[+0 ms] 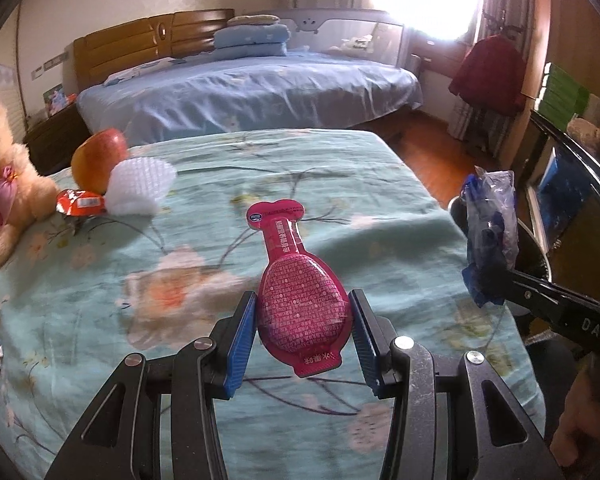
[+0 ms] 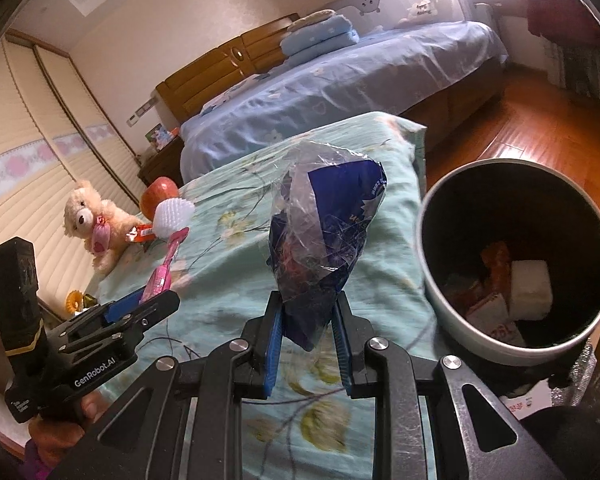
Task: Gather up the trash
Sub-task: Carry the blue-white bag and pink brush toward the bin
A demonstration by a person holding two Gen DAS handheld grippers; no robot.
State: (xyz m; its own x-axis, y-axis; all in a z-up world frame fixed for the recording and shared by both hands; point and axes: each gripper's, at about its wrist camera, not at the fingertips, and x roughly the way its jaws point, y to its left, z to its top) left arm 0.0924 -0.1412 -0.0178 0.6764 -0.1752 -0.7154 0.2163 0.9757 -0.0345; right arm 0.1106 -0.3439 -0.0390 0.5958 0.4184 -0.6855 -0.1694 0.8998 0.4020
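On the floral bedspread [image 1: 340, 184], a teddy bear [image 1: 4, 176], an apple [image 1: 96, 152] and an orange wrapper [image 1: 80, 202] lie far left, the left gripper [image 1: 302, 312] clamps a pink pouch [image 1: 300, 292], and the right gripper [image 2: 306, 332] pinches a crumpled blue bag [image 2: 324, 232] beside the bin [image 2: 432, 280].

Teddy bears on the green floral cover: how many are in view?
1: the teddy bear sits at the cover's far left edge, beside the apple. Others may be hidden out of view.
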